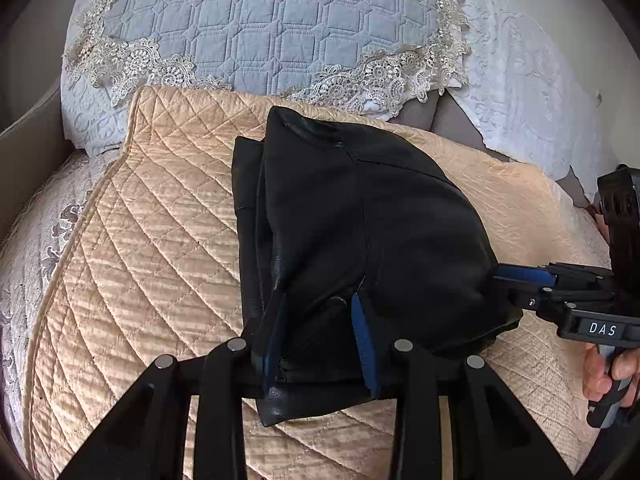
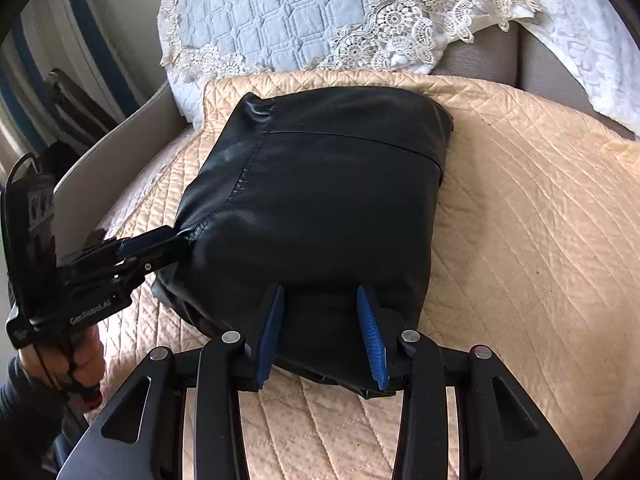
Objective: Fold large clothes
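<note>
A black leather jacket (image 1: 360, 240), folded into a thick bundle, lies on a peach quilt (image 1: 152, 248) spread over a bed. The left claw (image 1: 320, 340) has its blue fingers (image 1: 364, 344) spread around the jacket's near edge, leather bunched between them. The right claw (image 2: 320, 332) likewise straddles the near edge from its own side, fingers apart, with the garment's fold between them. Behind the quilt sits a blue quilted pillow (image 1: 260, 20) trimmed with lace.
</note>
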`<state>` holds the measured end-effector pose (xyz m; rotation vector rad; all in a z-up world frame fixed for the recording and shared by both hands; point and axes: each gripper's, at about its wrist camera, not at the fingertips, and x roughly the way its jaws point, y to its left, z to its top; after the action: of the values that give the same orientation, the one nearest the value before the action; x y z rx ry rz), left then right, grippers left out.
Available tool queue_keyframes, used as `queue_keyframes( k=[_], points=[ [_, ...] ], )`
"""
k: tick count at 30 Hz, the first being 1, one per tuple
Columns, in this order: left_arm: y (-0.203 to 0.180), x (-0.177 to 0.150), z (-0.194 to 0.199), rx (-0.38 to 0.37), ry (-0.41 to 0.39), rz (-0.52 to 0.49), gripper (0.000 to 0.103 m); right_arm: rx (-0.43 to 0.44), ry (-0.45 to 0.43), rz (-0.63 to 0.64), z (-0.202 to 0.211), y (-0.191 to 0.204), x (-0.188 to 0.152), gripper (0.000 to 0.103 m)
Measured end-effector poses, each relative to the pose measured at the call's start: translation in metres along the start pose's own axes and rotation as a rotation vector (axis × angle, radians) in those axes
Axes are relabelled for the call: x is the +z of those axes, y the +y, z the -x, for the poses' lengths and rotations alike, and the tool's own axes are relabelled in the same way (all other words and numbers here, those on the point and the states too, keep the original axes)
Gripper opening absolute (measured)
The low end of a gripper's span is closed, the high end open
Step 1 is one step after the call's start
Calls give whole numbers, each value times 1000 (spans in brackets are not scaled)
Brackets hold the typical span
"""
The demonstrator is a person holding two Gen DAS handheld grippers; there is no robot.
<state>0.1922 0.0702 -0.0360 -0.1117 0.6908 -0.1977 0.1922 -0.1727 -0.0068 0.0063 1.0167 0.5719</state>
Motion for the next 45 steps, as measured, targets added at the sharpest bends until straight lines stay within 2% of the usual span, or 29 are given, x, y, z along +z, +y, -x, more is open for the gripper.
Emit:
queue_keyframes(
  k=[4, 7, 10, 13, 15, 20, 23, 32, 45],
  points=[
    [-9, -2, 20, 48, 4, 22, 36, -27, -8, -7, 25, 5, -6, 39],
    [-16, -11, 44, 81, 7, 37, 39, -42, -46, 3, 50, 14, -17, 50],
    [-24, -25, 69, 100, 11, 46, 42, -41, -78, -2, 75, 23, -33, 52],
    [-36, -39, 92, 130, 8, 36, 49, -50, -101, -4, 95, 32, -49, 55],
    [-41, -47, 106, 123, 2, 44, 58, -54, -113, 2, 108, 39, -61, 56],
    [-53, -66, 128, 155, -4, 41, 62, -71, -121, 15, 124, 54, -84, 57],
    [-57, -73, 132, 159, -1, 45, 66, -82, -117, 32, 124, 60, -93, 58],
    [-68, -92, 134, 173, 21, 26, 66, -100, -86, 22, 123, 66, -115, 58],
    [-67, -104, 136, 183, 33, 32, 66, -98, -75, 26, 124, 73, -119, 58]
  ],
)
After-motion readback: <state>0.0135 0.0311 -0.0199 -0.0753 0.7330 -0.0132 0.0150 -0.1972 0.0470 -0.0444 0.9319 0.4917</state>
